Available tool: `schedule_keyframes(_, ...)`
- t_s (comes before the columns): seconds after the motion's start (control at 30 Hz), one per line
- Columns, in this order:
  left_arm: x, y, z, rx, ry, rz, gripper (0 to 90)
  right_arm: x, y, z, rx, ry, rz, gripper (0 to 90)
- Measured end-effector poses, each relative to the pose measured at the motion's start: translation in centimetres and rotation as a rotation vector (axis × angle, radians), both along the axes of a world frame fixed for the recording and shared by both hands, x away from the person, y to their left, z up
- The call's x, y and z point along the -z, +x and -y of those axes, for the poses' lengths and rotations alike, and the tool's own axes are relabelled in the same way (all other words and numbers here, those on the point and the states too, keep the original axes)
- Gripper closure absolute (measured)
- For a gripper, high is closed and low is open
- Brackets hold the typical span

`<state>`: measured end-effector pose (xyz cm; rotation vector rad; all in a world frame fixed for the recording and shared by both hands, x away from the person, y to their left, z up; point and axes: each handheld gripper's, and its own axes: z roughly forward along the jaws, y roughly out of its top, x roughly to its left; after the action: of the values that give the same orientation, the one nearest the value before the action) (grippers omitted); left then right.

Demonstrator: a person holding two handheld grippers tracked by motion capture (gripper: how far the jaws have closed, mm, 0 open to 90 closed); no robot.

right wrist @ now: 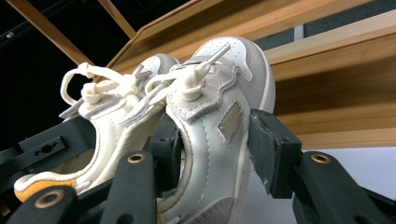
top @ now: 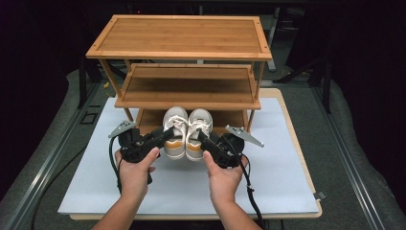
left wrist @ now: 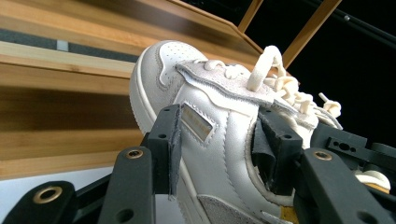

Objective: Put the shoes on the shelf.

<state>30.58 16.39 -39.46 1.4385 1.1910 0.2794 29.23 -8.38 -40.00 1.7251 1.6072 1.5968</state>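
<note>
Pair of white sneakers, side by side, toes toward the wooden shoe rack [top: 182, 57] on the white surface [top: 282, 167]. Left tool [top: 165, 136] clamps the left sneaker [top: 175, 129]; right tool [top: 203, 137] clamps the right sneaker [top: 197, 132].

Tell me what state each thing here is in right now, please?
Left shoe: laced, clamped by the side wall, toe pointing at the rack.
Right shoe: laced, clamped the same way, beside the left shoe.
Left gripper: jaws shut on the left shoe.
Right gripper: jaws shut on the right shoe.
Wooden rack: upright, top and middle shelves bare.
Table: covered by a white mat.
</note>
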Motion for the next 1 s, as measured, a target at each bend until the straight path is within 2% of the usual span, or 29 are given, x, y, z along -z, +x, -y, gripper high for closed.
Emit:
schedule_keyframes(0.23,-1.0,0.2,-0.1,-0.001,0.008,0.012,55.1,-1.0,0.2,-0.2,-0.003,-0.001,0.017,55.7)
schedule_keyframes(0.47,-1.2,0.6,-0.1,-0.002,-0.001,0.011,55.2,-1.6,0.7,-0.2,-0.006,-0.021,0.022,55.7)
schedule_keyframes(0.73,-1.6,1.1,-0.1,-0.001,-0.002,0.015,55.2,-2.0,1.1,-0.3,-0.004,-0.022,0.03,55.8)
schedule_keyframes(0.8,-1.8,1.2,-0.2,-0.002,-0.007,0.019,55.2,-2.3,1.2,-0.3,-0.002,-0.036,0.019,55.8)
schedule_keyframes(0.83,-1.9,1.3,-0.2,-0.003,-0.006,0.021,55.2,-2.3,1.3,-0.3,-0.002,-0.024,0.033,55.9)
schedule_keyframes(1.0,-2.5,1.8,-0.2,-0.012,0.009,0.03,55.2,-2.7,1.8,-0.5,-0.007,-0.03,0.041,56.0)
